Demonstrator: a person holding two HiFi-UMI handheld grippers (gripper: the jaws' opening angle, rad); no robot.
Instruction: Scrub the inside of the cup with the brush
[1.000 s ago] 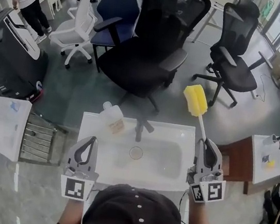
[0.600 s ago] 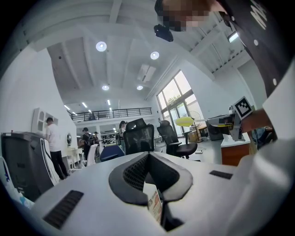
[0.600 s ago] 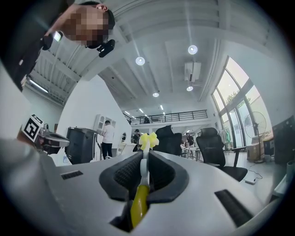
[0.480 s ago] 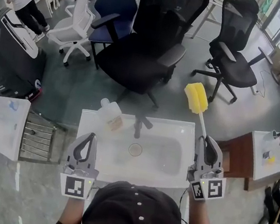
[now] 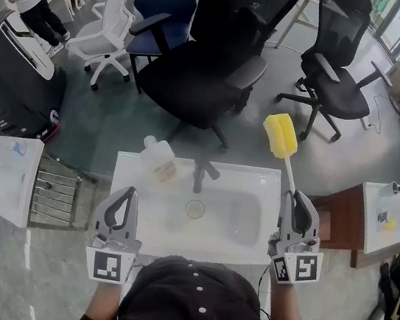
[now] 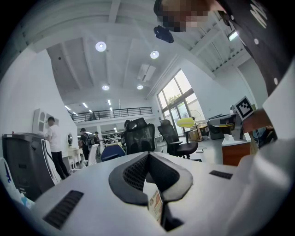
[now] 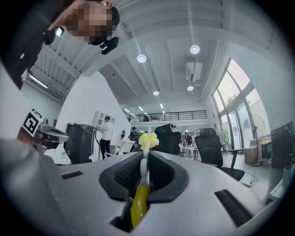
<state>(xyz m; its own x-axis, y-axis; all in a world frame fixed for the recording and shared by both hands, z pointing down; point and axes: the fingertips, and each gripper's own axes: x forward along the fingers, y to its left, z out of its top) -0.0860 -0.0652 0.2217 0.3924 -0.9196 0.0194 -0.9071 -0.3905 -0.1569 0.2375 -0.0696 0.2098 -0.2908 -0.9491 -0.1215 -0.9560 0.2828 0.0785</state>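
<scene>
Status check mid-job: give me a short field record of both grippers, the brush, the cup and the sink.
left gripper: shut, holds nothing, over the sink's near left rim
right gripper: shut on the brush handle, by the sink's right edge
brush: yellow head in the air, past the sink's far right corner
cup: clear, at the sink's back left corner, apart from both grippers
sink: white, faucet at the back middle
scrubbing: not yet begun

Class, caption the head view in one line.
At a white sink, right gripper holds a yellow-headed brush; shut left gripper sits short of the cup.
</scene>
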